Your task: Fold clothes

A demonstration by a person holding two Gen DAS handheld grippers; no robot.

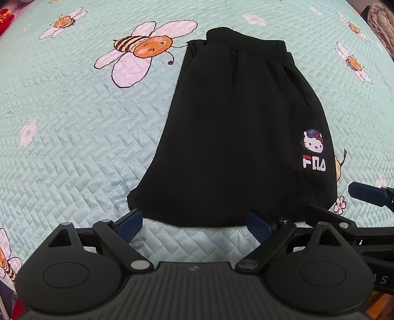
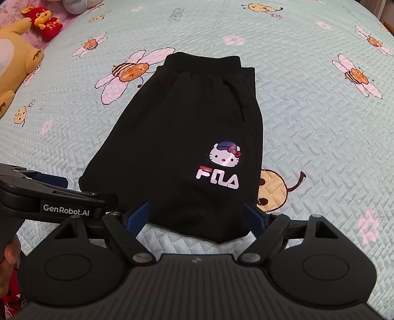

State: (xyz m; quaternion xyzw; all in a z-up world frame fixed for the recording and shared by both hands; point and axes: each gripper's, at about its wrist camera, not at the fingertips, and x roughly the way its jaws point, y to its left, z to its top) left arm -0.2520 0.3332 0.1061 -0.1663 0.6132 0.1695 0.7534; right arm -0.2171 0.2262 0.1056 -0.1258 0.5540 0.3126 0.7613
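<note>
Black pants (image 1: pixel 229 137) lie folded flat on the quilt, waistband at the far end, with a cat print and white logo (image 1: pixel 314 153) near the right edge. The same pants (image 2: pixel 177 147) fill the middle of the right wrist view, logo (image 2: pixel 218 181) facing me. My left gripper (image 1: pixel 197 221) stands open at the near hem, its blue fingertips (image 1: pixel 131 222) spread wide, nothing between them. My right gripper (image 2: pixel 197 217) is also open at the near hem, straddling the lower right corner. Each gripper shows at the edge of the other's view: left gripper (image 2: pixel 37 187), right gripper (image 1: pixel 369 194).
A mint quilted bedspread (image 1: pixel 73 147) with bees and daisies covers the bed. Plush toys, a red one (image 2: pixel 43 21) and a yellow one (image 2: pixel 17 56), lie at the far left. A hand (image 2: pixel 7 256) shows at the lower left. Bedding bunches at the far right (image 1: pixel 380 22).
</note>
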